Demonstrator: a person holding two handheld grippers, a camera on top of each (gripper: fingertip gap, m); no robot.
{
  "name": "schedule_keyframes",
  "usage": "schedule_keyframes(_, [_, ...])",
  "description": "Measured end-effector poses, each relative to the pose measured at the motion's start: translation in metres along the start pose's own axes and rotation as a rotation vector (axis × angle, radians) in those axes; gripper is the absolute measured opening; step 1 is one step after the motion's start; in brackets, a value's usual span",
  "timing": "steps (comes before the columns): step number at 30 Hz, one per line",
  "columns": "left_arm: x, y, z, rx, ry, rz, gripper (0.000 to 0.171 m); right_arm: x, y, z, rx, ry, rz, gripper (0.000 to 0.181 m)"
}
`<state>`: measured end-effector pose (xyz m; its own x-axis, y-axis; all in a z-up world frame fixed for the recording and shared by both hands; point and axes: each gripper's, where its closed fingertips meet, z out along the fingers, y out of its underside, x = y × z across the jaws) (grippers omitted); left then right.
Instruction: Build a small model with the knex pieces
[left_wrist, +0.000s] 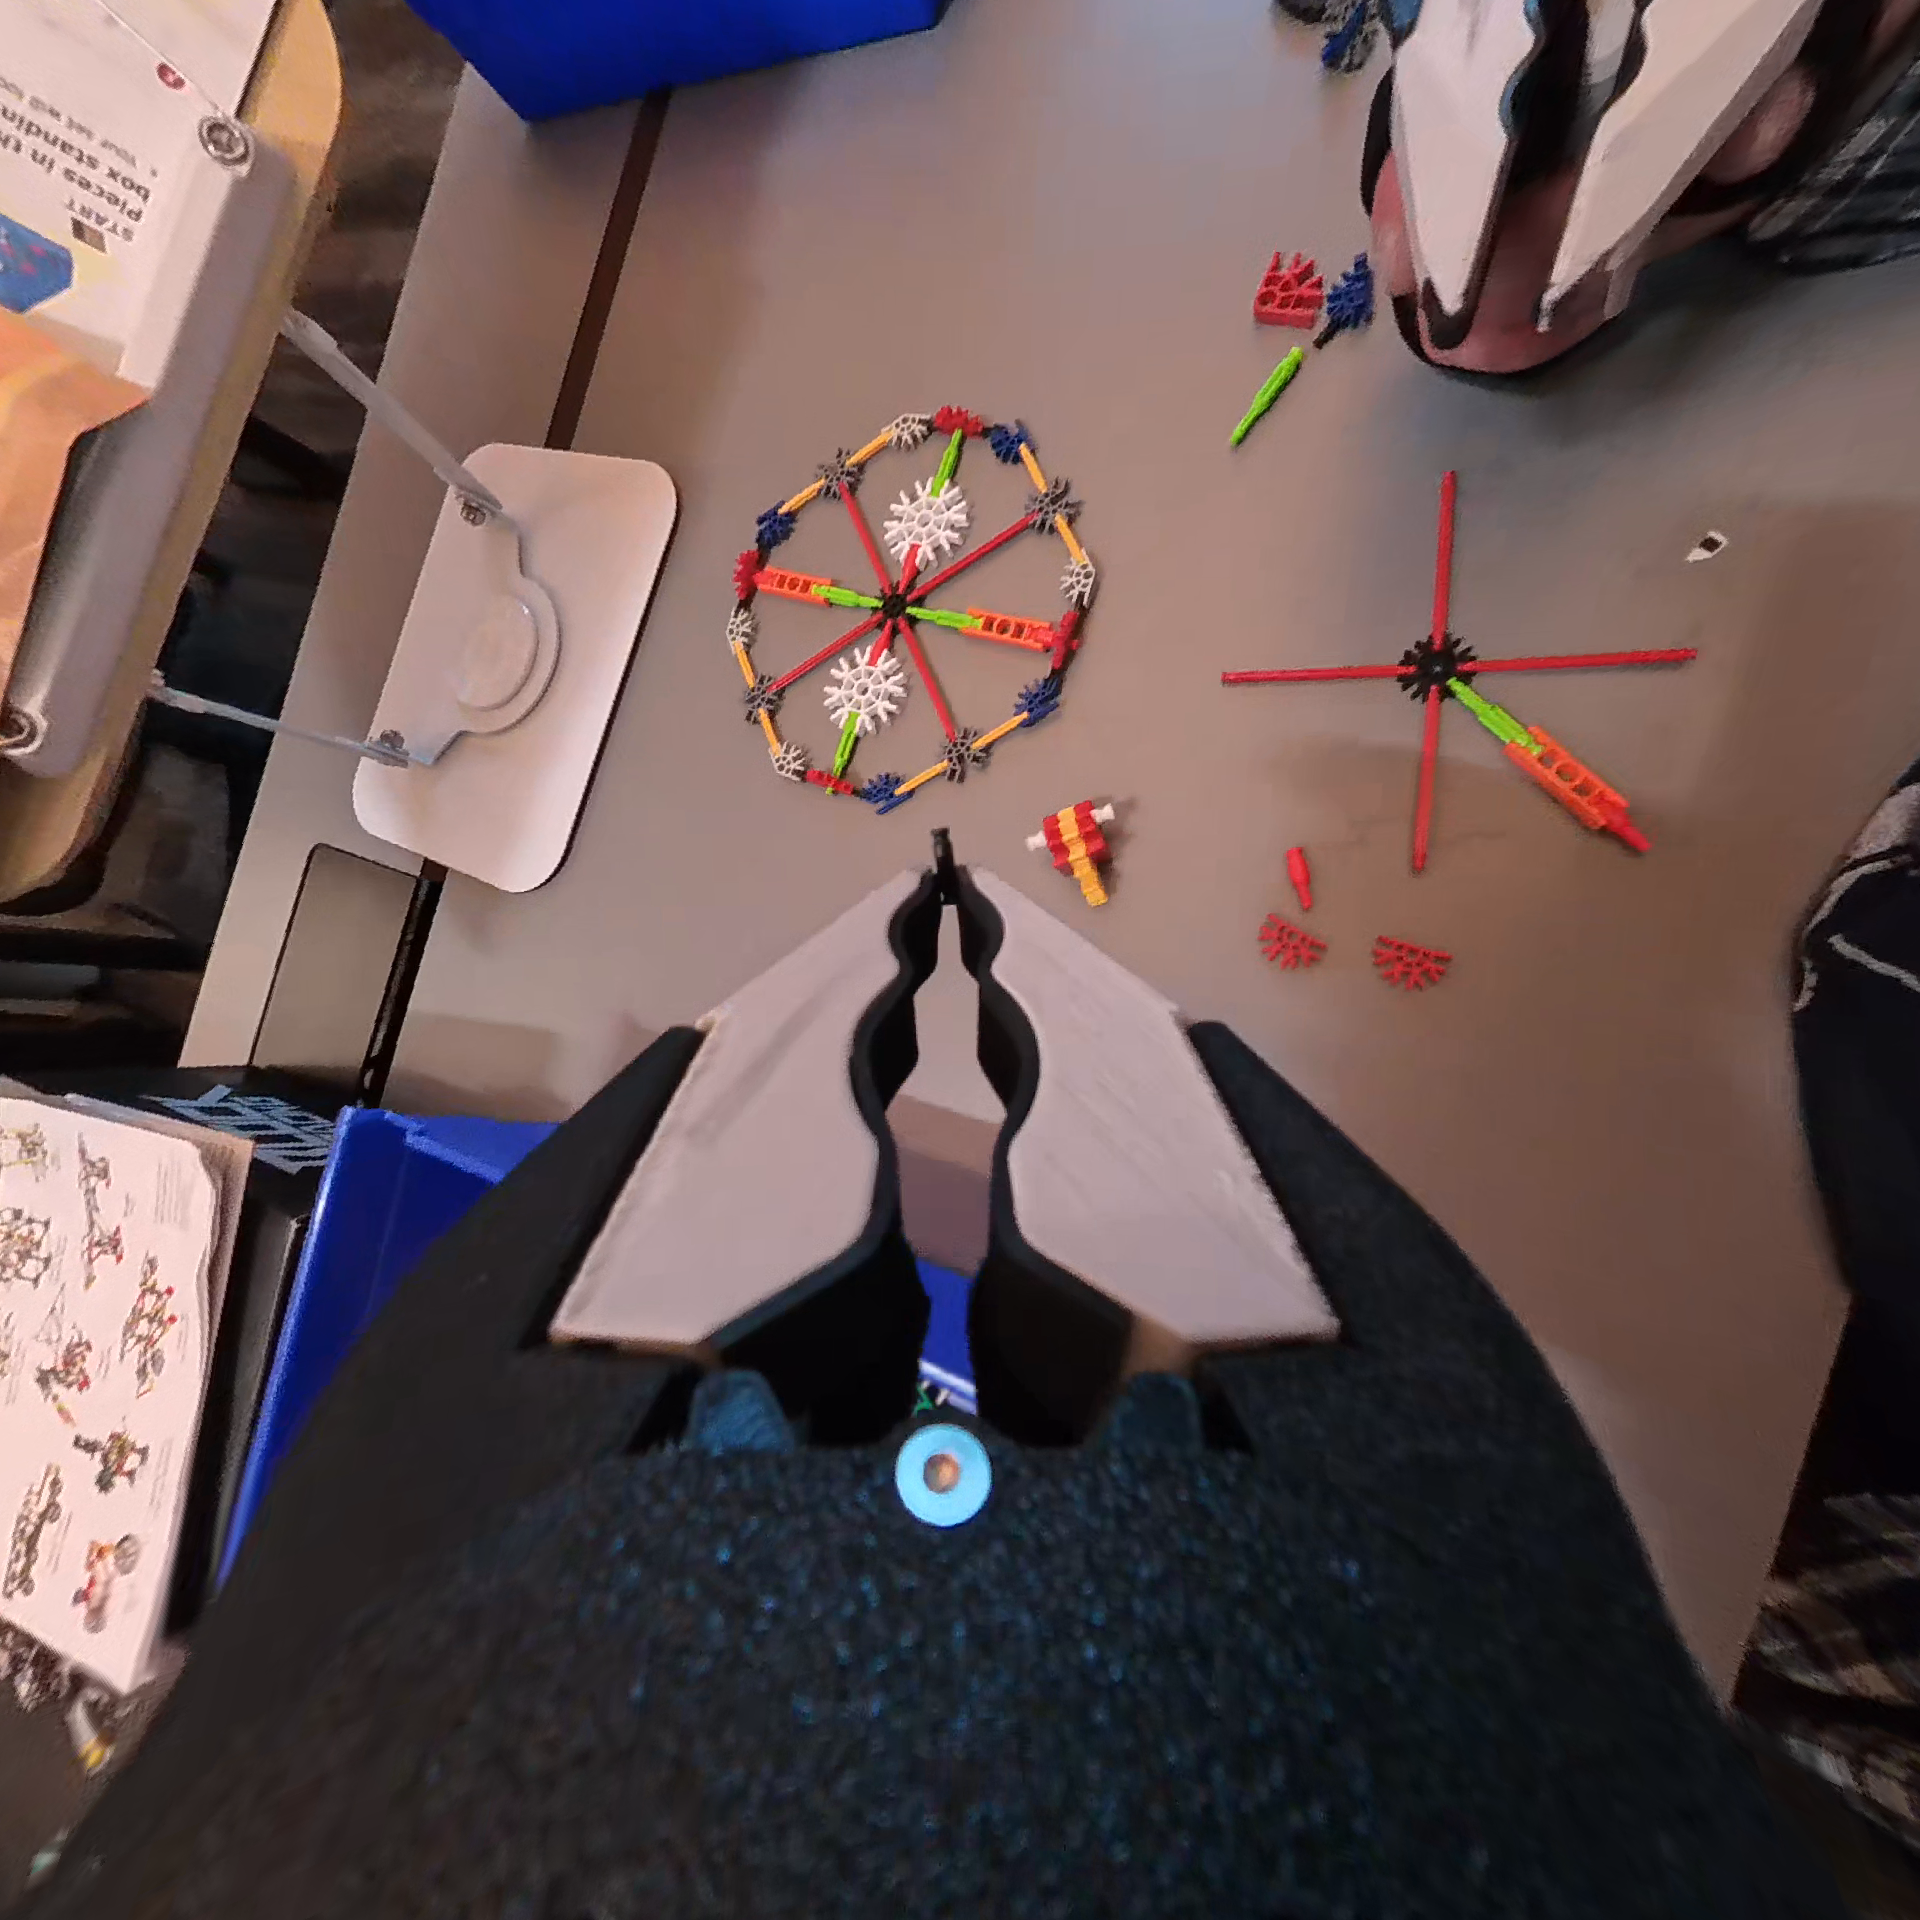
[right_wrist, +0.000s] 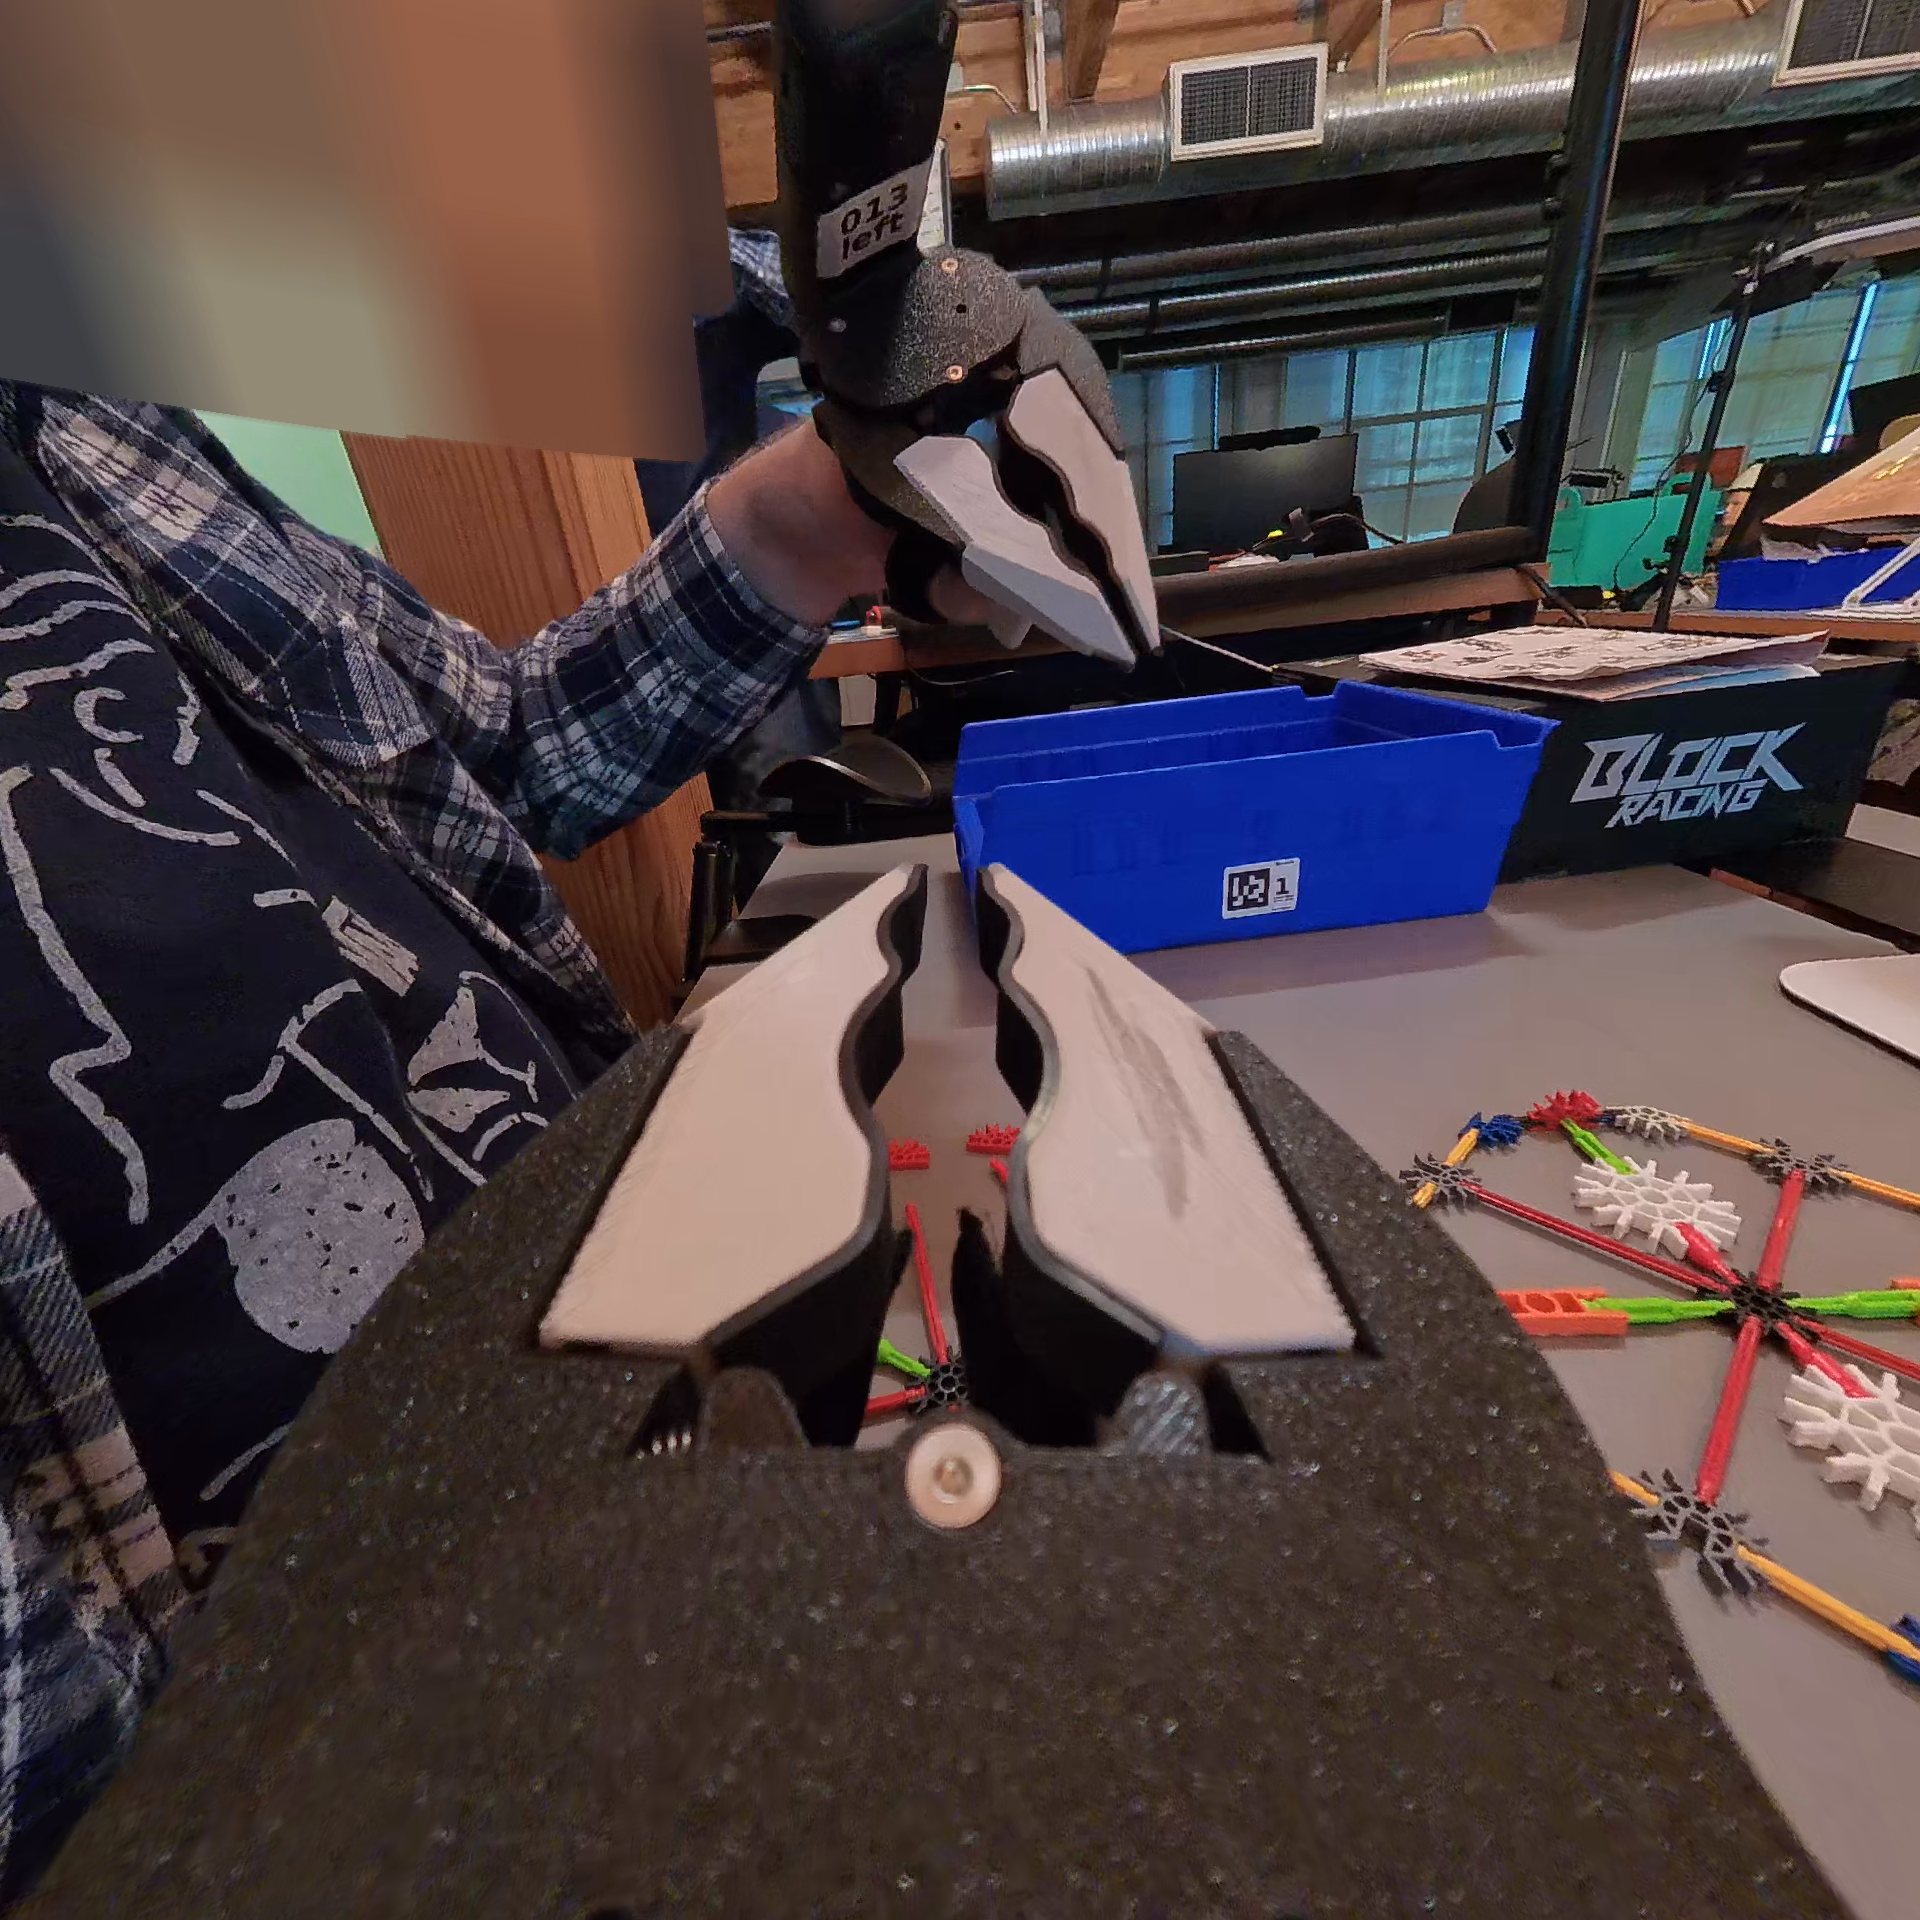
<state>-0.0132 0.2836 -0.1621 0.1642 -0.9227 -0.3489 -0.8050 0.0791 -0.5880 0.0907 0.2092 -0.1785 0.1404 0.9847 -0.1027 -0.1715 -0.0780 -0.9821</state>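
A grey bench (left_wrist: 1143, 156) fills the left wrist view; in the right wrist view a workshop with ducts and windows lies behind it.

Nearest in the left wrist view, the left gripper (left_wrist: 943, 883) has its jaws pressed together on a thin black rod (left_wrist: 941, 847), whose tip pokes out past the fingertips at mid-frame. The right wrist view shows the same gripper raised above a blue bin (right_wrist: 1247, 821), with the rod jutting from its tip. Just right of the rod tip on the bench lies a small red-and-yellow block cluster (left_wrist: 1081, 847). Lower right of it lie two red fan connectors (left_wrist: 1351, 951).

Beyond the tip, at centre frame, a flat multicoloured rod-and-connector wheel (left_wrist: 909, 608) rests on the bench, with two white snowflake connectors inside it. To its right a black hub with red spokes (left_wrist: 1439, 665) lies flat, one arm green and orange. A white stand base (left_wrist: 530, 665) sits left of the wheel.

At the upper right of the left wrist view, the right gripper (left_wrist: 1496, 281) hangs near a red connector (left_wrist: 1288, 291) and a blue one. In its own view its jaws stand slightly apart, holding nothing.
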Motion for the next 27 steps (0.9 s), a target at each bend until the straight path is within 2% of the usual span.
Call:
schedule_keyframes(10, [0.04,0.0,0.013,0.042,0.076,-0.014,0.002,0.0,-0.002,-0.001,-0.013,0.022,-0.029,0.009])
schedule_keyframes(27, [0.131,0.039,0.045,0.005,0.229,-0.075,0.002,0.013,0.006,-0.004,-0.088,0.105,-0.039,0.009])
